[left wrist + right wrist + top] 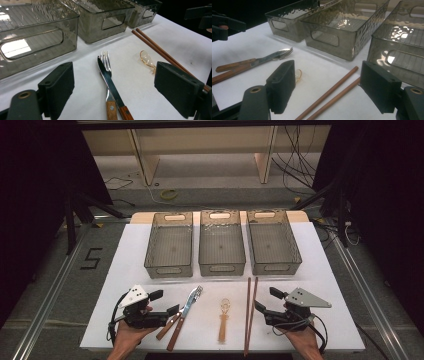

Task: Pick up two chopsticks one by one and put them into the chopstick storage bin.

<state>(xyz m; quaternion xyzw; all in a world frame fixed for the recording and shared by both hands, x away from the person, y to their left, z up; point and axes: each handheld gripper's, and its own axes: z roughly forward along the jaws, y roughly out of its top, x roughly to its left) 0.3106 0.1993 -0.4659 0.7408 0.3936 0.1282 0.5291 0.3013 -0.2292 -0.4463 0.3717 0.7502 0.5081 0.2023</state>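
Note:
A wooden-handled knife [175, 332] and fork [194, 297] lie crossed on the white table [125, 270], just right of my left gripper [164, 303], which stands open and empty. In the left gripper view the knife [110, 82] and fork [106, 62] lie between its wide jaws. A clear amber spoon [223, 320] rests at the middle front. Two brown chopsticks [250, 312] lie lengthwise beside my right gripper [267, 299], also open and empty. In the right gripper view the chopsticks [329, 93] run between its jaws, with the spoon [298, 75] behind the left jaw.
Three smoky transparent bins stand side by side at the back of the table: left [169, 269], middle [222, 267], right [274, 267]; all look empty. Dark curtains and floor cables surround the table. A hand holds each gripper near the front edge.

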